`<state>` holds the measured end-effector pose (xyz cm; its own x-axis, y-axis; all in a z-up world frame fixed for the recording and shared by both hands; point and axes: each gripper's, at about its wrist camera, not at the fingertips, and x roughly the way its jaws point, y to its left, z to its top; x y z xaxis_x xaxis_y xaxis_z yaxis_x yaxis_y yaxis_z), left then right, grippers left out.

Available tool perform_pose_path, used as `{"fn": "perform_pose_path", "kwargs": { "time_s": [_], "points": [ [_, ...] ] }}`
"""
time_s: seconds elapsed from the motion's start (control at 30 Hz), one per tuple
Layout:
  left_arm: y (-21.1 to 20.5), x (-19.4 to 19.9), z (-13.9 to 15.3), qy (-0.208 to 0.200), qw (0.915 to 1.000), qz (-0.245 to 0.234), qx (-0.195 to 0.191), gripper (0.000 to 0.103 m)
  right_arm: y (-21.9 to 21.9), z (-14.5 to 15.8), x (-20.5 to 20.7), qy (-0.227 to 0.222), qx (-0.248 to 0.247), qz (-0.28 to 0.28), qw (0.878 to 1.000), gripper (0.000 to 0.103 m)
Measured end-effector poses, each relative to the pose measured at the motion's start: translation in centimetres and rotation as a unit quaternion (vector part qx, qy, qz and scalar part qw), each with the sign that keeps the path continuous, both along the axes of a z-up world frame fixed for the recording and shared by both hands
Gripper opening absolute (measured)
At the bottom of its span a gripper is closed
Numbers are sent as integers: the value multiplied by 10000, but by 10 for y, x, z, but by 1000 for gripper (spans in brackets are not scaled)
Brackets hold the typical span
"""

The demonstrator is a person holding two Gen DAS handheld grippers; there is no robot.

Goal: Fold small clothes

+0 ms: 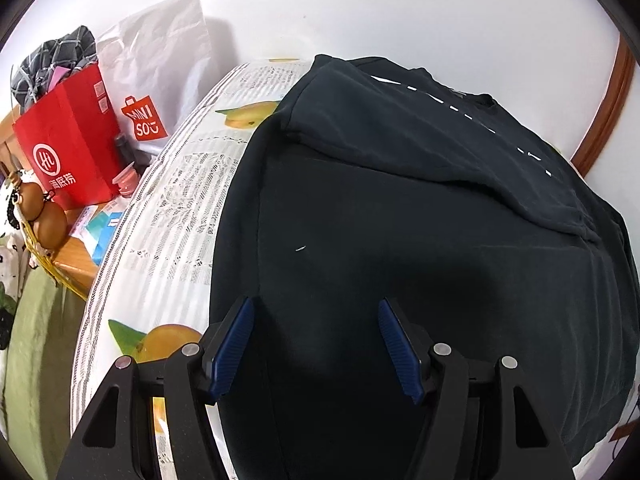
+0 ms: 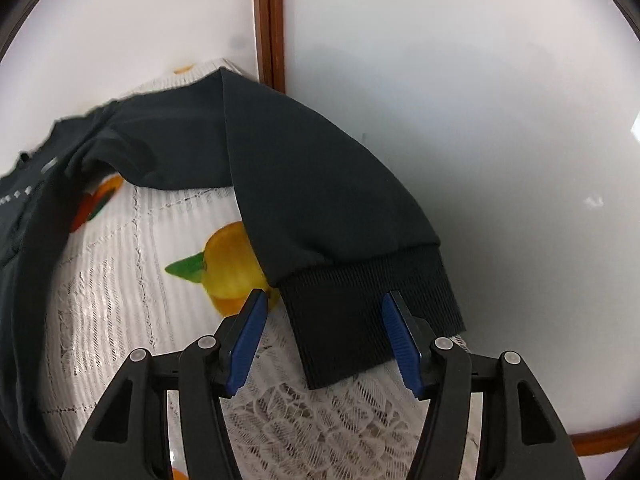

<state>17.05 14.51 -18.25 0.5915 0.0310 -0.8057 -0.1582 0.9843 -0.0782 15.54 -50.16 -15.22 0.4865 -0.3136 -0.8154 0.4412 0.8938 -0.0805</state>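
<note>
- A dark sweatshirt (image 1: 400,240) lies spread on a table whose cloth (image 1: 168,208) is white lace printed with fruit; it covers most of the cloth seen from the left wrist.
- One sleeve is folded across the sweatshirt's upper body.
- The other sleeve (image 2: 304,184) runs along the table's far edge by the wall, then bends toward the right edge; its ribbed cuff (image 2: 372,312) lies flat on the cloth.
- Left gripper (image 1: 316,344): fingers spread wide above the sweatshirt body, nothing clamped.
- Right gripper (image 2: 324,340): fingers apart, the cuff between them, pads not pressing it.
- Past the table's left edge: a red bag (image 1: 68,148) and a white bag (image 1: 160,68).
</note>
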Motion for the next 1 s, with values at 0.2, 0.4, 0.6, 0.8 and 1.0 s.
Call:
{"fn": "perform_pose_path", "kwargs": {
  "time_s": [0.2,0.4,0.6,0.8,1.0],
  "points": [
    [-1,-4,0,5,10000,-17,-8,63,8,-2,9,-54,-265,273,9993,24],
    [2,-10,6,25,9999,-112,97,63,35,16,24,176,-601,291,9976,5],
    [10,-18,6,-45,9993,-193,330,64,110,83,38,-357,-591,835,9941,5],
    [17,-15,-5,57,9993,-314,186,66,229,132,74,-721,-407,1754,9810,5],
    [17,-15,-10,-103,9988,-193,432,79,362,146,113,-902,-34,2780,9563,5]
  ]
}}
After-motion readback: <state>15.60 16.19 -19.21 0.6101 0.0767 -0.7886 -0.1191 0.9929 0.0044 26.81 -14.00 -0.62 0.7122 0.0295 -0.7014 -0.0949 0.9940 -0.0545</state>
